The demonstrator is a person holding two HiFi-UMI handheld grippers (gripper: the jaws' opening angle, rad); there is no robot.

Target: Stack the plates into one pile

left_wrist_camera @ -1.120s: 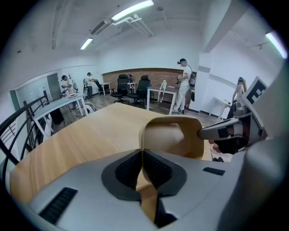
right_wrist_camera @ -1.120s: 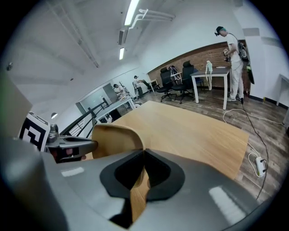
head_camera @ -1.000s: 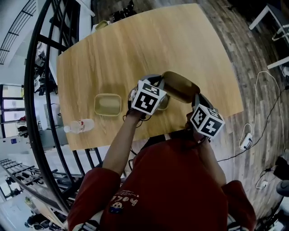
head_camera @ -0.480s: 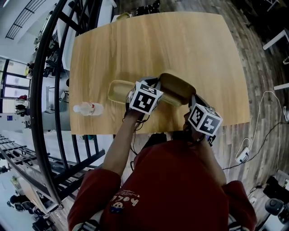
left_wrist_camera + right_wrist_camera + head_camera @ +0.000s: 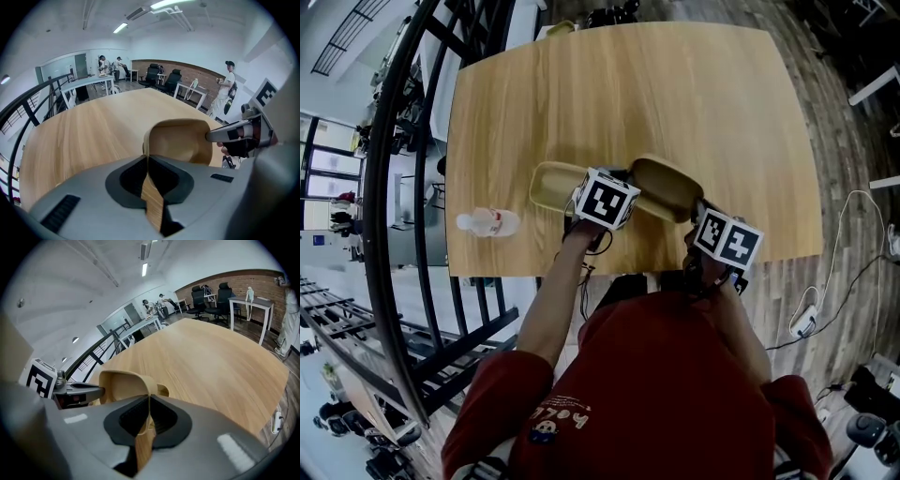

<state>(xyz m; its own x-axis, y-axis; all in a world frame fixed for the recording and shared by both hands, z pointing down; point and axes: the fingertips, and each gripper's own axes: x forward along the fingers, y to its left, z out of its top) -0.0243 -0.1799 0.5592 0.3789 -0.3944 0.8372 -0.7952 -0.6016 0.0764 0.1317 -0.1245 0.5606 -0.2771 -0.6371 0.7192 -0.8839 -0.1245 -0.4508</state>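
Note:
A tan, rounded rectangular plate (image 5: 667,187) hangs tilted above the wooden table (image 5: 675,94), held from both sides. My left gripper (image 5: 625,187) is shut on its left rim, and its jaws pinch the thin edge in the left gripper view (image 5: 148,161). My right gripper (image 5: 696,208) is shut on the opposite rim, also seen clamped in the right gripper view (image 5: 149,404). The plate's hollow (image 5: 180,140) faces the left camera. A second matching plate (image 5: 555,186) lies flat on the table just left of the held one, partly hidden behind the left gripper's marker cube.
A clear water bottle (image 5: 487,222) lies on its side near the table's front left edge. A black metal railing (image 5: 403,187) runs along the left. Cables and a plug (image 5: 806,319) lie on the floor at the right. People and office chairs stand far back in the room.
Both grippers have carried the held plate leftward and slightly down, closer to the plate lying on the table. Their grip has not changed.

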